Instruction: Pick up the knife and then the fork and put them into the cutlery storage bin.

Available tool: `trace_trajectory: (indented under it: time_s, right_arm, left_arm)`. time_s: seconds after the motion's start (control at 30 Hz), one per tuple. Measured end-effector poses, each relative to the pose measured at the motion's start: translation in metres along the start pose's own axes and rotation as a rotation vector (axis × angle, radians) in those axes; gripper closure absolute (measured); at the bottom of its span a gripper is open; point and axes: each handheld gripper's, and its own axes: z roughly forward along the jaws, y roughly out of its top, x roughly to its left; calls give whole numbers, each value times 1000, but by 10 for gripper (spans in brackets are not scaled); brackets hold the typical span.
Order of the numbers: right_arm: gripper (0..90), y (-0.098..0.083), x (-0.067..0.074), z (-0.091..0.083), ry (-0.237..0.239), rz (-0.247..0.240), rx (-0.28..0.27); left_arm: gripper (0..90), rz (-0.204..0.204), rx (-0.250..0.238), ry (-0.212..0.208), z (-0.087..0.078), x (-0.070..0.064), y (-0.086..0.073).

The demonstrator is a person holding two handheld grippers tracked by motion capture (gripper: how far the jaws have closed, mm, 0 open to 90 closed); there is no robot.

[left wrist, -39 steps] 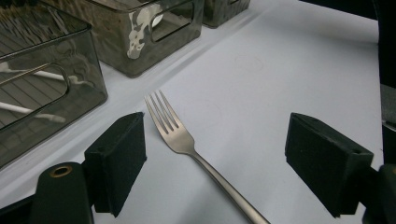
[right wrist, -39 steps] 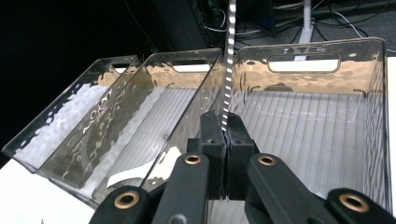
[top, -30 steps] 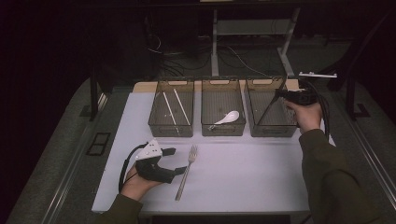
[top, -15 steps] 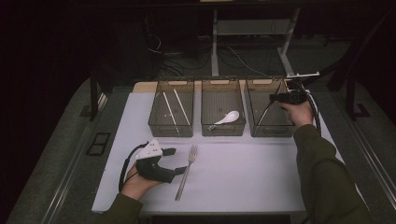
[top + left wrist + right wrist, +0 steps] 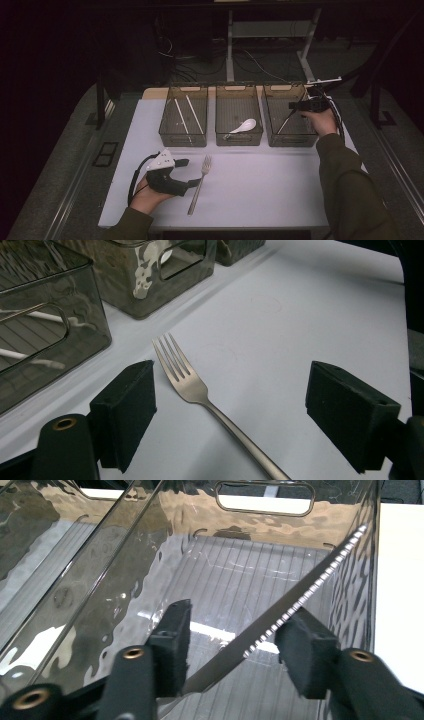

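My left gripper (image 5: 192,173) rests low on the white table (image 5: 260,190), open. A steel fork (image 5: 186,380) lies flat between its wide pads (image 5: 125,410), untouched; the fork (image 5: 199,184) points toward the bins. My right gripper (image 5: 294,105) reaches into the right bin (image 5: 292,140). Its jaws have just been opening and stand apart around a serrated knife (image 5: 300,607). The knife (image 5: 285,123) leans tip-up against the bin wall, and the right gripper (image 5: 239,619) no longer presses on it.
Three smoky clear bins stand in a row at the back of the table. The left bin (image 5: 183,137) holds chopsticks (image 5: 194,114); the middle bin (image 5: 238,140) holds a white spoon (image 5: 243,126). Table edges drop to dark floor on all sides.
My right gripper has shifted left and lower into the right bin and its jaws have spread, letting go of the knife. The left gripper and the fork have not moved.
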Motion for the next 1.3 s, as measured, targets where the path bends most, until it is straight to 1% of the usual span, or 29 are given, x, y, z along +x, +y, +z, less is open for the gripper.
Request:
trace_trajectory:
  time_s: [0.1, 0.13, 0.17, 0.2, 0.27, 0.33, 0.43, 0.47, 0.53, 0.63, 0.7, 0.77, 0.83, 0.9, 1.17, 1.3]
  right_arm:
    - [409, 1, 1, 2, -30, -31, -6]
    - [410, 2, 2, 2, -29, -42, -15]
    - [404, 3, 3, 2, -14, -56, -25]
    - [399, 5, 4, 3, -18, -70, -29]
    - [399, 8, 7, 3, -14, -73, -30]
    - [398, 9, 9, 2, -9, -66, -30]
    - [372, 9, 9, 0, 13, -43, -41]
    - [361, 9, 8, -1, 14, -46, -44]
    - [349, 8, 6, -5, 38, -35, -48]
    - [332, 4, 7, -13, 70, -41, -77]
    - [315, 1, 9, -19, 84, -63, -87]
    - [303, -2, 12, -24, 103, -89, -109]
    - [290, -6, 14, -29, 125, -101, -124]
    - [288, -10, 16, -33, 136, -121, -137]
    - [281, -31, 24, -57, 208, -167, -195]
    - [272, -43, 29, -70, 232, -204, -217]
  left_arm:
    - [189, -2, 0, 2, 0, 1, 0]
    - [188, -1, 0, 1, 0, 1, 0]
    - [188, 0, 0, 2, 0, 1, 0]
    - [187, -2, -1, 0, 0, 1, 0]
    - [187, -1, -2, 0, 0, 1, 0]
    - [187, -1, -3, -1, 0, 0, 0]
    - [185, 0, -3, 0, -1, 1, 0]
    - [185, -2, -3, 1, -1, 1, 0]
    - [179, -8, -1, 9, -1, 1, -1]
    - [179, -11, 5, 16, -1, 2, -2]
    - [179, -16, 4, 24, -2, 2, -3]
    - [179, -22, 6, 37, -4, 3, -3]
    - [179, -30, 7, 50, -4, 4, -3]
    - [179, -36, 9, 59, -5, 5, -4]
    - [179, -29, 31, 85, -2, 3, -3]
    - [179, -32, 39, 94, 0, 1, -3]
